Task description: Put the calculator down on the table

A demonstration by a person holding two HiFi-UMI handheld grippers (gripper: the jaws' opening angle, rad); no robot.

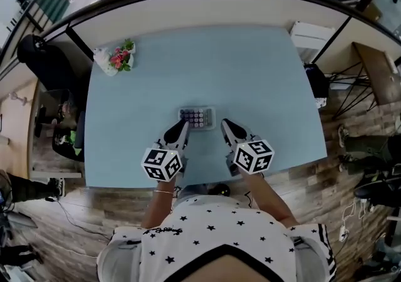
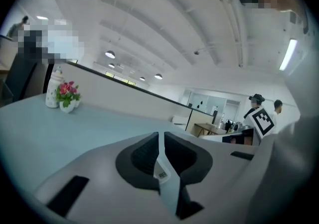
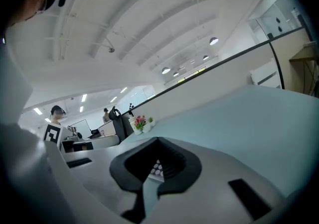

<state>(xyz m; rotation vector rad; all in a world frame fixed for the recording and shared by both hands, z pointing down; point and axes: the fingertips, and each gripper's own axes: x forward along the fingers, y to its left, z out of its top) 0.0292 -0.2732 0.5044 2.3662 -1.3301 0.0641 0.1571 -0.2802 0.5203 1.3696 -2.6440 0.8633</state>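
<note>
**One calculator (image 1: pixel 197 117) flat on the table, both grippers clenched and empty**

The single calculator lies flat, keys up, on the pale blue table (image 1: pixel 263 80), in the near middle part of its top and clear of every edge. No gripper holds it.

Two grippers sit just on the near side of it, one at each near corner, both pointing away from the person. In the head view the tip of the left gripper (image 1: pixel 182 128) overlaps the calculator's near left corner; whether it touches cannot be told. The right gripper (image 1: pixel 226 126) is just off the near right corner. In the left gripper view its two jaws are pressed together with nothing between them. In the right gripper view its two jaws are likewise clenched on nothing, and a few calculator keys (image 3: pixel 156 168) show through the notch behind them.

Each gripper carries one marker cube, two in all: left (image 1: pixel 162 163), right (image 1: pixel 254 155).

At the far left corner of the table stand one small pot of flowers (image 1: pixel 121 59) and one white bottle (image 1: pixel 101 56), touching or nearly so, well apart from the calculator.
</note>
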